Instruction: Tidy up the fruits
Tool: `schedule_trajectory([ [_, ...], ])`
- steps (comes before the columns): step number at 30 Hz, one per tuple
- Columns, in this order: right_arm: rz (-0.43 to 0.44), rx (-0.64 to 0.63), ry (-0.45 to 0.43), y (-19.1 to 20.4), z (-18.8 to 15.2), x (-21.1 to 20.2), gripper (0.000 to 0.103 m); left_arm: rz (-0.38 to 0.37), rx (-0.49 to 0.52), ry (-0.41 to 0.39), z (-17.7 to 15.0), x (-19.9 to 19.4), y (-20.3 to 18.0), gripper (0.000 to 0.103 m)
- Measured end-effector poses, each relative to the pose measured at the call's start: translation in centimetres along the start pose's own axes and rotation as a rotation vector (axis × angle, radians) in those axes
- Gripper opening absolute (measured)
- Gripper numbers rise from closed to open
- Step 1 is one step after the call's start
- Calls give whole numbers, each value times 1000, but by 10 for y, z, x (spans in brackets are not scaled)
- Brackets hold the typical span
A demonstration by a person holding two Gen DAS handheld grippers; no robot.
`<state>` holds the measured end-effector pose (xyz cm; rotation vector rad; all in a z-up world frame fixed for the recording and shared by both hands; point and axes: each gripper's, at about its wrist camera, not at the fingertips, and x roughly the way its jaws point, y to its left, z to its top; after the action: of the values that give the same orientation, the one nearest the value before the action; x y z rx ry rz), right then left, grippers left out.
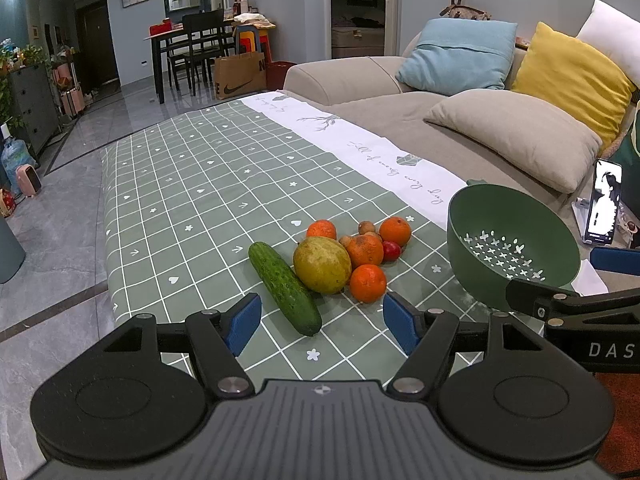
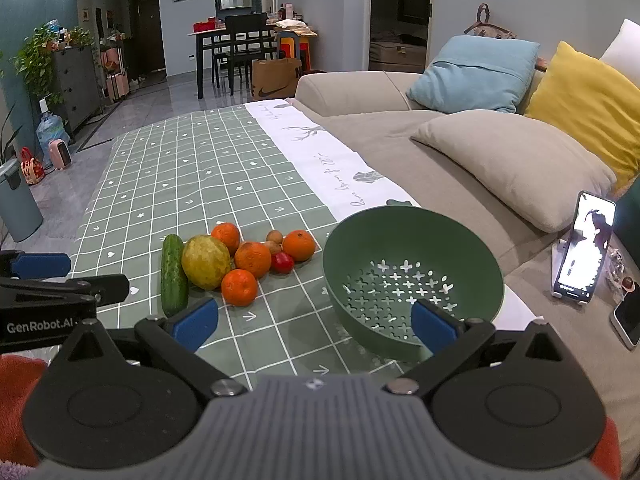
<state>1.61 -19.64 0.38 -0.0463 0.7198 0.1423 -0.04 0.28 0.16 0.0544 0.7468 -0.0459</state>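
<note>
A pile of fruit lies on the green checked tablecloth [image 1: 192, 184]: a cucumber [image 1: 284, 288] [image 2: 174, 276], a yellow-green pear [image 1: 322, 265] [image 2: 206, 262], several oranges [image 1: 368, 283] [image 2: 239, 287], a small red fruit [image 1: 391, 250] [image 2: 282, 262] and small brown fruits [image 1: 366, 227]. An empty green colander bowl [image 1: 508, 248] [image 2: 412, 276] stands to the right of the pile. My left gripper [image 1: 320, 326] is open just short of the cucumber's near end. My right gripper [image 2: 314, 322] is open, its right finger in front of the bowl's near rim.
A beige sofa with grey [image 1: 516, 136], blue [image 1: 456, 54] and yellow [image 1: 572, 76] cushions runs along the table's right side. A lit phone on a stand [image 2: 584, 248] and another phone [image 2: 628, 318] sit right of the bowl. The tablecloth stretches far beyond the fruit.
</note>
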Motion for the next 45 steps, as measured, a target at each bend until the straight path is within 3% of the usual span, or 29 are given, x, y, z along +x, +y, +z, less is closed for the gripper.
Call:
schedule_trajectory([
  [40,13,3,9,0,-4,5,99,-4,1,10,0,1,0,82],
  [45,32,-25,-35,1,0,14,99,-28,-11,28,8,11,6,81],
])
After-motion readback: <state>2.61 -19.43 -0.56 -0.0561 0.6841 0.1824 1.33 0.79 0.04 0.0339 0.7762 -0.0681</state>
